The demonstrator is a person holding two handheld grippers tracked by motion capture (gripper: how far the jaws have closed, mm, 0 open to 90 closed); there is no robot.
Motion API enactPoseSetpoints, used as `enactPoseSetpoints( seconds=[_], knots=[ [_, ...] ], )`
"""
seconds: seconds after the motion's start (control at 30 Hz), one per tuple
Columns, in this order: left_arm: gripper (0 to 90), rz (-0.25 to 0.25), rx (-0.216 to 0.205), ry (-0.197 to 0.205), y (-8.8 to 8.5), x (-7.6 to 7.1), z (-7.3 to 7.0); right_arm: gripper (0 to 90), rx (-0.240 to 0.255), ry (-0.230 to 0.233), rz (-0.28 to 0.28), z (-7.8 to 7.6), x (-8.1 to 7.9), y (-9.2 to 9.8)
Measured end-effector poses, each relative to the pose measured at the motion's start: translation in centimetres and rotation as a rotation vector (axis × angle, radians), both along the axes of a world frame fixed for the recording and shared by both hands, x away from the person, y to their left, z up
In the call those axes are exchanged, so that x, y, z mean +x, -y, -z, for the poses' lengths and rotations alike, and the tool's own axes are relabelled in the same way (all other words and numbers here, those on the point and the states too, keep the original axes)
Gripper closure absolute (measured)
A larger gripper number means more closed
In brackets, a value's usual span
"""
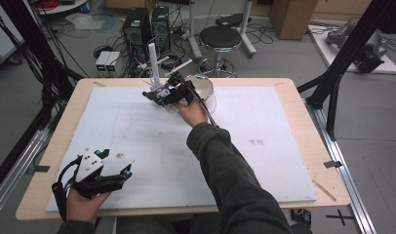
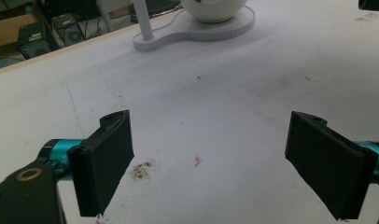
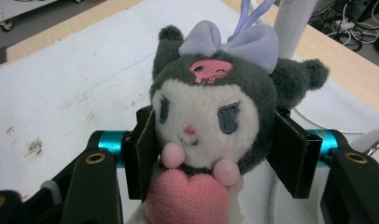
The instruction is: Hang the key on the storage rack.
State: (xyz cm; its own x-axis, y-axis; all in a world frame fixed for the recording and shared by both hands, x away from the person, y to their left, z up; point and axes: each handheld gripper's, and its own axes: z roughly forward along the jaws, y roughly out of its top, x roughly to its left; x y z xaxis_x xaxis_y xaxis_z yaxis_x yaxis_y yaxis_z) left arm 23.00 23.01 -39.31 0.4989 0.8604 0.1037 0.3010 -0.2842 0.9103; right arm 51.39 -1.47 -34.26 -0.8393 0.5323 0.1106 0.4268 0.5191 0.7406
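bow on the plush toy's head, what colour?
Pale lavender. The bow on the plush toy shows best in the right gripper view.

My count: two hand-held grippers, left hand-held gripper (image 1: 119, 171) and right hand-held gripper (image 1: 154, 95). Two hands, one per gripper. One plush toy (image 3: 211, 116); on it one lilac bow (image 3: 234, 42), one pink skull mark (image 3: 210, 71), one pink heart (image 3: 187, 198). One white bowl (image 1: 206, 87). One white upright post (image 1: 153, 61) on one flat white base (image 2: 211, 32). One white mat (image 1: 264, 141) on one tabletop (image 1: 303, 117). On floor beyond I see two black computer towers (image 1: 137, 27), one round black stool (image 1: 220, 38).
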Motion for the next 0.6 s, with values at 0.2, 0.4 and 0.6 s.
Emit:
enactPoseSetpoints(
  seconds=[0.2, 0.4, 0.6],
  knots=[
    [15.4, 0.000, 0.000, 0.000, -0.01, 0.01, 0.00, 39.3, -0.005, -0.009, 0.009, 0.27, 0.19, -0.02],
    [15.4, 0.000, 0.004, -0.001, -0.07, 0.00, -0.02, 37.7, -0.005, -0.014, 0.011, 0.52, 0.30, -0.16],
    [15.4, 0.001, 0.004, 0.000, -0.07, -0.01, -0.03, 34.5, -0.006, -0.036, 0.013, 0.80, 0.38, -0.23]
  ],
)
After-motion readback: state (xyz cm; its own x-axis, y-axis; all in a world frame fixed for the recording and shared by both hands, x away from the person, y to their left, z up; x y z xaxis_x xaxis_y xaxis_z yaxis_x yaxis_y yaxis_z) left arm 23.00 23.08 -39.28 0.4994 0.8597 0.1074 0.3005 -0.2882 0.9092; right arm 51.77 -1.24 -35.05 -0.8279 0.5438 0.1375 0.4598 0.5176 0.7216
